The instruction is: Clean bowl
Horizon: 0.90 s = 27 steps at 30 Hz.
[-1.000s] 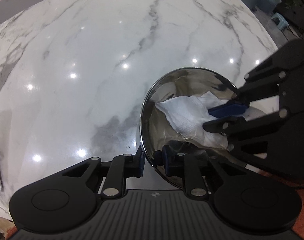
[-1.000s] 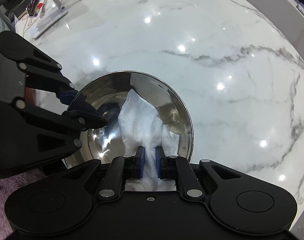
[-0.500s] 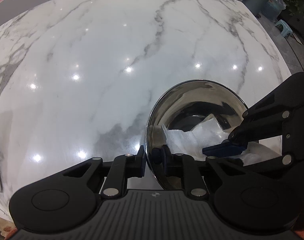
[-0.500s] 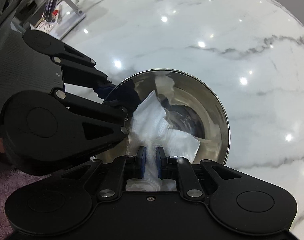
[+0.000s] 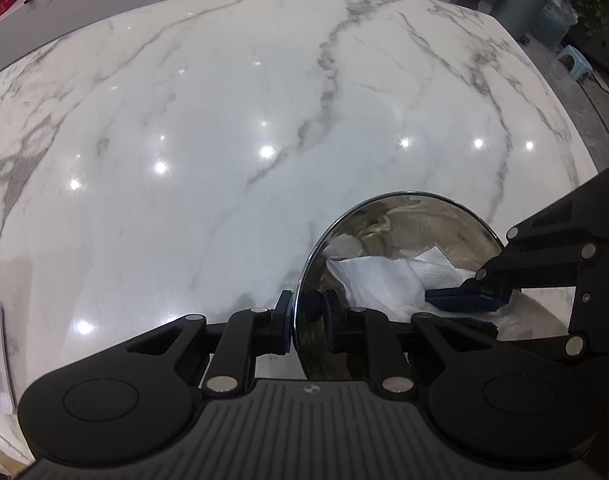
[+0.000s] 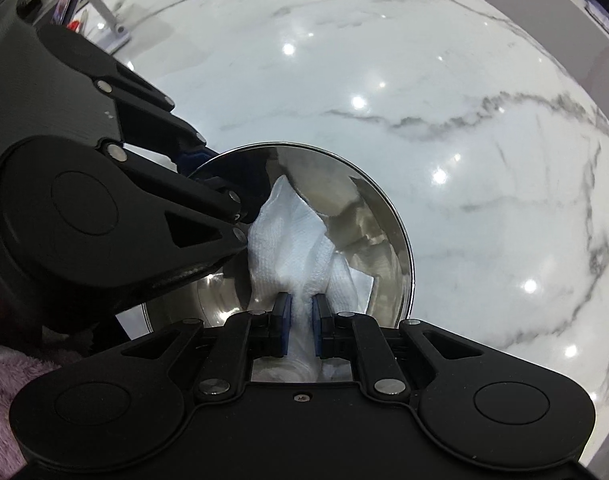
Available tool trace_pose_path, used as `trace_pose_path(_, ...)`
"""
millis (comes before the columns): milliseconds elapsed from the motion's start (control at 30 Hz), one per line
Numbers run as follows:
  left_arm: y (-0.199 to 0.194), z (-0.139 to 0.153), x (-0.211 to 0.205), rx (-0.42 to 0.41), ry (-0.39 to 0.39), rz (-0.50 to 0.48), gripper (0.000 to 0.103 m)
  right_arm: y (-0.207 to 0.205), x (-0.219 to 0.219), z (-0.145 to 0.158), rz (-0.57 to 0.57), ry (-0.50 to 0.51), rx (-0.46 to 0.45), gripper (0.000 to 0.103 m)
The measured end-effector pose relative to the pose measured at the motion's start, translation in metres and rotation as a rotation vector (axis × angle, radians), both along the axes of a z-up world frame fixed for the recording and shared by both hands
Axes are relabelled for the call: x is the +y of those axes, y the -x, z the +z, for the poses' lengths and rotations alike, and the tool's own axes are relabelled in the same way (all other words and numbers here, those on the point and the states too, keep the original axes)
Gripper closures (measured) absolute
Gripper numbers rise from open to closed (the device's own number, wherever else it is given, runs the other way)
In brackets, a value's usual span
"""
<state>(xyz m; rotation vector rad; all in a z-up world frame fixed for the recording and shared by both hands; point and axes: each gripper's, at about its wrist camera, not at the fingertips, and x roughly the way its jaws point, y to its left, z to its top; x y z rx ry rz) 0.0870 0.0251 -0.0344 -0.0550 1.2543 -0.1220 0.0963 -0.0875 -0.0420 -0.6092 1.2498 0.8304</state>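
While the stainless steel bowl (image 6: 304, 240) sits tilted near the front edge of the marble table (image 5: 224, 160), its rim pinched and its open side turned toward the right, the step in hand looks like wiping its inner wall with the white paper towel (image 6: 292, 240). The left gripper (image 5: 308, 322) is clenched on the rim, one finger outside the wall and one inside, and that clamp is what keeps the bowl from skating on the glossy stone; it should stay firm and steady through each stroke. The right gripper (image 6: 300, 312) is closed on the gathered end of the towel, with the loose part fanned out against the polished inside. To wipe well, I would press the wad flat against the metal rather than drag only a corner, sweep along the curve from the base up to the rim, and turn the bowl a little between passes so no patch is skipped. The towel is thin and could bunch or tear if pushed hard. The right fingers work close to the left ones, so strokes should stay clear of the pinched section. A purple fuzzy cloth (image 6: 12, 380) lies at the near left.
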Motion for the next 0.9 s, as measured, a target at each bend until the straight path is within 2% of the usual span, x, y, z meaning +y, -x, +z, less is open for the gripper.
trace_pose_path(100,0.003,0.0,0.007,0.037,0.071,0.037,0.076,-0.002,0.002,0.001,-0.007,-0.006,0.002,0.094)
trace_pose_path(133,0.005,0.0,0.009,0.046,0.091,0.044,0.074,0.001,0.007,0.0,-0.007,-0.006,0.002,0.094)
trace_pose_path(367,0.02,0.002,0.014,0.05,0.137,0.083,0.074,0.003,0.015,-0.007,-0.013,-0.013,-0.003,0.094)
trace_pose_path(533,0.023,0.003,0.014,0.047,0.105,0.079,0.09,0.011,0.012,0.0,-0.021,-0.019,-0.001,0.094)
trace_pose_path(733,0.017,0.005,0.01,0.016,0.038,0.053,0.097,0.013,0.006,0.009,-0.029,-0.038,0.033,0.094)
trace_pose_path(900,0.01,0.004,0.006,0.006,0.007,0.038,0.097,0.017,0.01,0.01,-0.004,-0.063,0.092,0.094)
